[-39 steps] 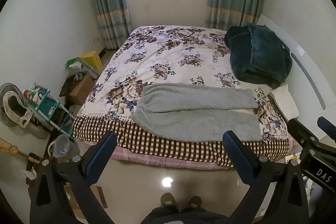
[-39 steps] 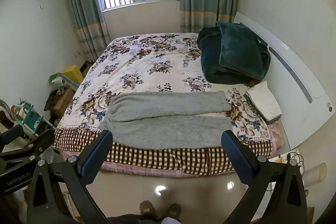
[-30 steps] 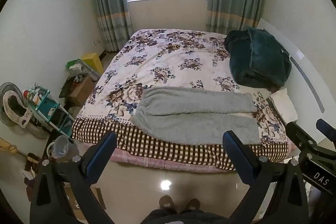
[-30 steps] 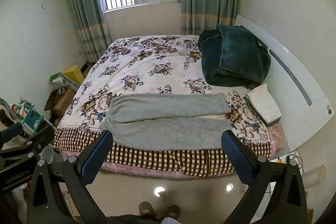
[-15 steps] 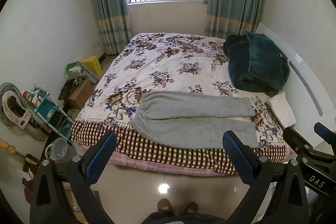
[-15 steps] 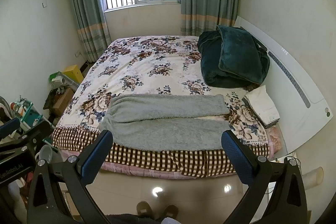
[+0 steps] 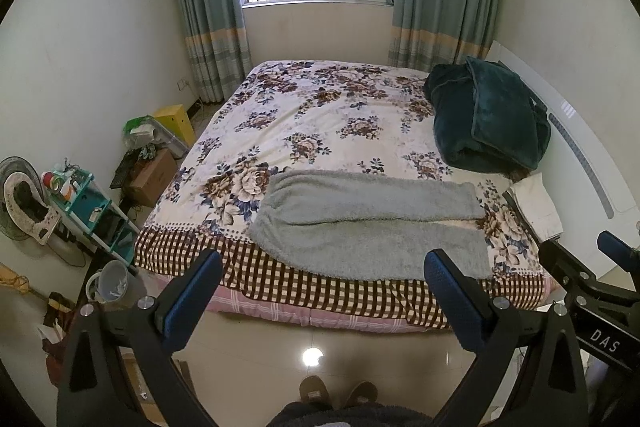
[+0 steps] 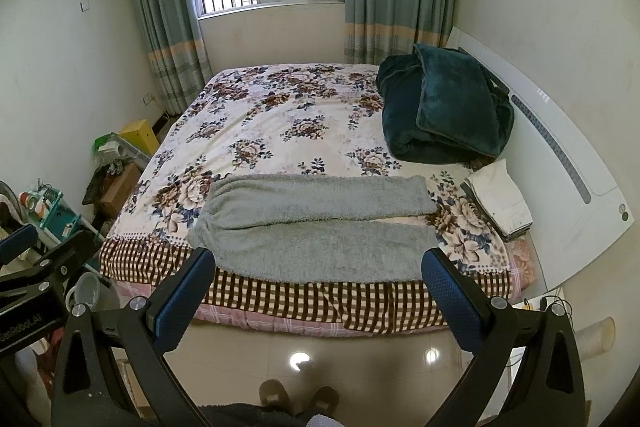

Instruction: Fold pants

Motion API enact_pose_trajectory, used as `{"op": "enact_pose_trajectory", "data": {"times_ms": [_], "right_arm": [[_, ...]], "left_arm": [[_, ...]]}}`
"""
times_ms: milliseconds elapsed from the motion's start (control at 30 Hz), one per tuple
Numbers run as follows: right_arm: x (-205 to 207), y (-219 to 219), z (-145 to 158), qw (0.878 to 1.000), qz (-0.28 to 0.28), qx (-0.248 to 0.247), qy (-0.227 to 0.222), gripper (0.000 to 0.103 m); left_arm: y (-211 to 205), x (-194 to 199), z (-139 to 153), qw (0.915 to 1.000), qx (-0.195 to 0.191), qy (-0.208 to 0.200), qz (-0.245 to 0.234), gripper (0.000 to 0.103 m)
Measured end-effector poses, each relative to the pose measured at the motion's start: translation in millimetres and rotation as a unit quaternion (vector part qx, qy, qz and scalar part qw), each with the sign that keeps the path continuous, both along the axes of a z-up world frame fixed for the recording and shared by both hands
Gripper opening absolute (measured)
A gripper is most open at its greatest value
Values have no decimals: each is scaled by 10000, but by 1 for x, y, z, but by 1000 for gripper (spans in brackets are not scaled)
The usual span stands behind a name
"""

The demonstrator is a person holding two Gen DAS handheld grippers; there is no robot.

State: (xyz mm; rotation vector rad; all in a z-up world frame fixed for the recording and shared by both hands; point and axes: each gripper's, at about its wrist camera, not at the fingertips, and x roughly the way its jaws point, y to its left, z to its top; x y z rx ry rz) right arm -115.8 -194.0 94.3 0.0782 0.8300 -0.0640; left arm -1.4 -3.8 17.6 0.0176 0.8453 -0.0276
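Left wrist view: the left gripper [image 7: 322, 277] is held above the shiny tiled floor [image 7: 312, 355], its two blue-padded fingers [image 7: 192, 297] spread wide with nothing between them. At twelve o'clock from it, the grey fleece pants [image 7: 370, 223] lie flat on the near edge of the bed with the floral quilt and brown checked border [image 7: 320, 115]. The waist is toward nine o'clock, the two legs run side by side toward three o'clock, and the nearer leg reaches the checked border. A dark green folded blanket [image 7: 488, 125] sits at two o'clock, against the white headboard [image 7: 580, 155], with a small folded white cloth [image 7: 536, 207] below it. At nine o'clock stand a teal plastic shelf cart [image 7: 86, 203] and a grey waste bin [image 7: 114, 283]. The right gripper [image 7: 592, 281] shows partly at four o'clock. The person's brown slippers [image 7: 338, 393] are at six o'clock.

Right wrist view: the right gripper [image 8: 318, 279] is likewise released, fingers [image 8: 452, 301] wide apart and gripping nothing. The pants [image 8: 320, 223] lie at twelve o'clock, well apart from it. The blanket [image 8: 448, 107] is at one o'clock, the white cloth [image 8: 500, 203] at three. The left gripper [image 8: 44, 267] appears at nine o'clock, the slippers [image 8: 298, 399] at six.
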Motion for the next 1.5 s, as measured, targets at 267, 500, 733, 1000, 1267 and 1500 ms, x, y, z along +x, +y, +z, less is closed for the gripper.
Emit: {"op": "enact_pose_trajectory", "data": {"times_ms": [267, 500, 733, 1000, 1267, 1500], "right_arm": [[-2, -1, 2, 10000, 27, -3, -9, 103], [-2, -1, 6, 10000, 15, -8, -10, 103], [-2, 1, 8, 10000, 2, -8, -23, 103], [-3, 0, 9, 10000, 10, 3, -29, 103], [-5, 2, 17, 10000, 28, 12, -44, 103], [-6, 6, 15, 10000, 22, 10, -38, 103]], "left_arm": [[-1, -1, 0, 10000, -5, -2, 1, 103], [1, -1, 0, 10000, 4, -10, -3, 103], [-1, -2, 0, 10000, 11, -12, 7, 103], [-1, -5, 1, 10000, 23, -37, 18, 103], [1, -8, 3, 10000, 13, -65, 49, 103], [1, -8, 4, 10000, 14, -72, 57, 103]]}}
